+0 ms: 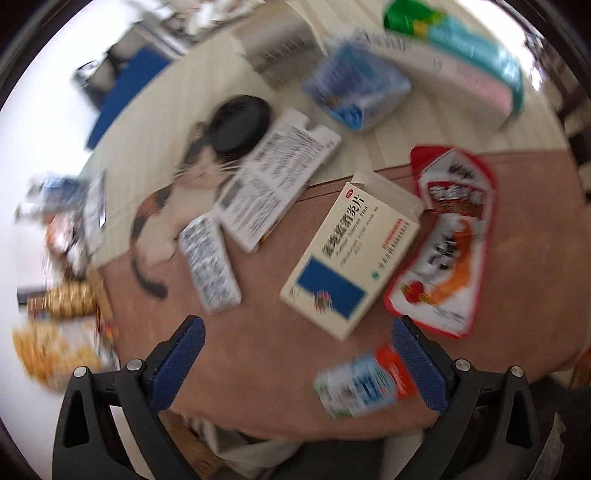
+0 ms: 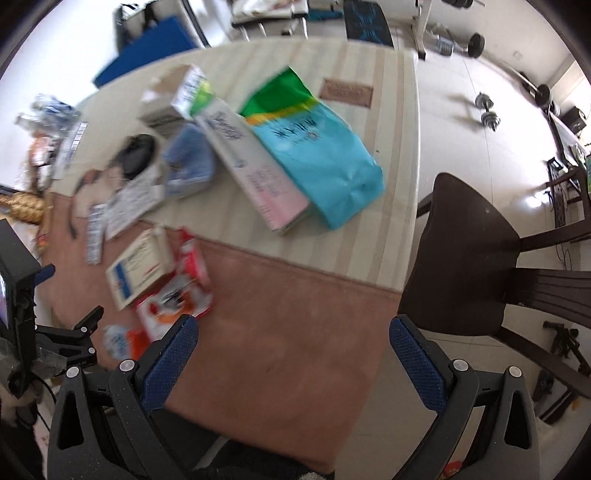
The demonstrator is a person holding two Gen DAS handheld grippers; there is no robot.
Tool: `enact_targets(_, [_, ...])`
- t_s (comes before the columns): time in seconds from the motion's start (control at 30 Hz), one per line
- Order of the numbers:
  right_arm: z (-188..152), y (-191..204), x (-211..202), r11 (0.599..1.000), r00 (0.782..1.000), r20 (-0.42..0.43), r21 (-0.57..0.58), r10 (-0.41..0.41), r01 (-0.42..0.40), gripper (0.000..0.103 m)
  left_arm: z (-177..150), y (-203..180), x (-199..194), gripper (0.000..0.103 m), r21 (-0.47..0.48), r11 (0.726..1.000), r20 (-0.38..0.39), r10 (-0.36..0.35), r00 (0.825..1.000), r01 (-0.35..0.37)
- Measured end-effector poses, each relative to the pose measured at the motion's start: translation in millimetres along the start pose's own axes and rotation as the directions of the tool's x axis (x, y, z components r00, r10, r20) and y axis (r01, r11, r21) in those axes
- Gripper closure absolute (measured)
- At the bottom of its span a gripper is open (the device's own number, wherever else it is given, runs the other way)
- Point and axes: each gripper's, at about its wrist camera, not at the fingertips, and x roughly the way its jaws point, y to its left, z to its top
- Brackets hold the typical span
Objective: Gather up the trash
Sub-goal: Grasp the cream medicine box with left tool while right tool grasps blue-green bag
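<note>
Trash [image 1: 350,254] litters table [image 2: 295,314], apparently loose.

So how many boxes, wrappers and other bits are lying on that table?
Boxes: 4
Bags and wrappers: 4
Blister packs: 1
Black lids: 1
Total: 10, leaving out the blurred pile at the left edge.

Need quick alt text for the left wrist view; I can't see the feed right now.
Open left tongs hover empty above a brown table mat strewn with trash: a cream medicine box in the centre, a red snack wrapper beside it, a blister pack, and a small blue-orange packet nearest the tips.
</note>
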Motion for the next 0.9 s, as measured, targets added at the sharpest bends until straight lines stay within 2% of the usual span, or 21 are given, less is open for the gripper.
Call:
enact_targets(0.13, [26, -14, 39, 1.000, 0.998, -0.061, 0.024, -0.018, 0.020, 0.000, 25, -8, 41, 0.000, 0.109, 0.993, -0.080, -0.046, 0.996, 0.054])
enact_targets(0.23, [41, -20, 58, 0.999, 0.996, -0.086, 0.034, -0.024, 0.027, 0.000, 33, -16, 63, 0.000, 0.178, 0.977, -0.141, -0.091, 0.986, 0.116])
enact_targets(0.43, [65, -25, 76, 0.999, 0.994, -0.106, 0.037, -0.024, 0.028, 0.000, 40, -19, 73, 0.000, 0.229, 0.955, -0.192, -0.147, 0.970, 0.190])
enact_targets(0.53, [76, -25, 77, 0.999, 0.994, -0.104, 0.040, -0.015, 0.019, 0.000, 44, -15, 74, 0.002, 0.213, 0.953, -0.189, -0.178, 0.966, 0.217])
enact_targets(0.6, [85, -25, 75, 0.999, 0.995, -0.096, 0.044, -0.007, 0.011, 0.000, 47, 0, 74, 0.022, 0.177, 0.956, -0.184, -0.200, 0.962, 0.233])
enact_targets(0.73, [101, -26, 68, 0.999, 0.997, -0.071, 0.040, -0.008, 0.010, 0.000, 50, 17, 75, 0.023, 0.126, 0.959, -0.185, -0.227, 0.956, 0.252])
enact_targets(0.8, [109, -25, 68, 0.999, 0.998, -0.059, 0.033, -0.014, 0.016, 0.000, 49, 20, 74, 0.024, 0.122, 0.961, -0.177, -0.224, 0.958, 0.247])
enact_targets(0.9, [124, -18, 71, 1.000, 0.999, -0.039, -0.003, -0.028, 0.028, 0.000, 44, 28, 79, 0.028, 0.071, 0.961, -0.171, -0.251, 0.953, 0.266])
